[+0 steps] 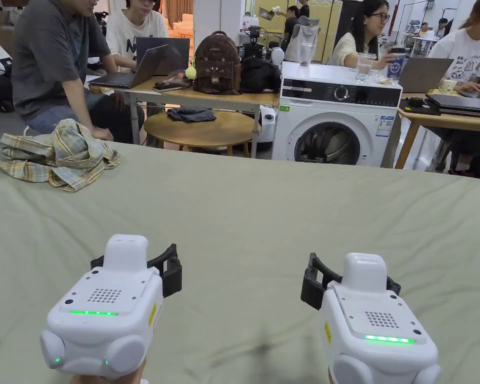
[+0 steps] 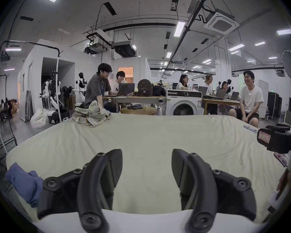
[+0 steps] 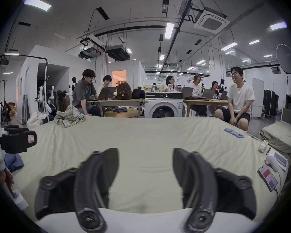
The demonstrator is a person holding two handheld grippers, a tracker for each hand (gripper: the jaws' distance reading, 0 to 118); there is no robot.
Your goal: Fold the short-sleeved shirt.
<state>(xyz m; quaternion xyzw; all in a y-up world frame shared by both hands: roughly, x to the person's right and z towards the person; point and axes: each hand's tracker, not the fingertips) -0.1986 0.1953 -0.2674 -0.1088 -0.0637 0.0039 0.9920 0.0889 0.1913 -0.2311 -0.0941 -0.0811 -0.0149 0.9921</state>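
A crumpled plaid short-sleeved shirt (image 1: pixel 59 155) lies in a heap at the far left corner of the pale green bed (image 1: pixel 264 210); it also shows in the left gripper view (image 2: pixel 91 115) and the right gripper view (image 3: pixel 69 117). Both grippers hover side by side over the bed's near edge, far from the shirt. My left gripper (image 1: pixel 134 261) (image 2: pixel 146 154) is open with nothing between its jaws. My right gripper (image 1: pixel 354 277) (image 3: pixel 145 152) is open too, over bare sheet. Each one shows at the edge of the other's view: the right gripper (image 2: pixel 275 139), the left gripper (image 3: pixel 17 140).
A blue cloth (image 2: pixel 23 182) lies at the bed's near left edge. Phones and small devices (image 3: pixel 267 177) line its right edge. Beyond the far edge stand a round wooden table (image 1: pixel 204 131), a washing machine (image 1: pixel 334 120) and desks with several seated people.
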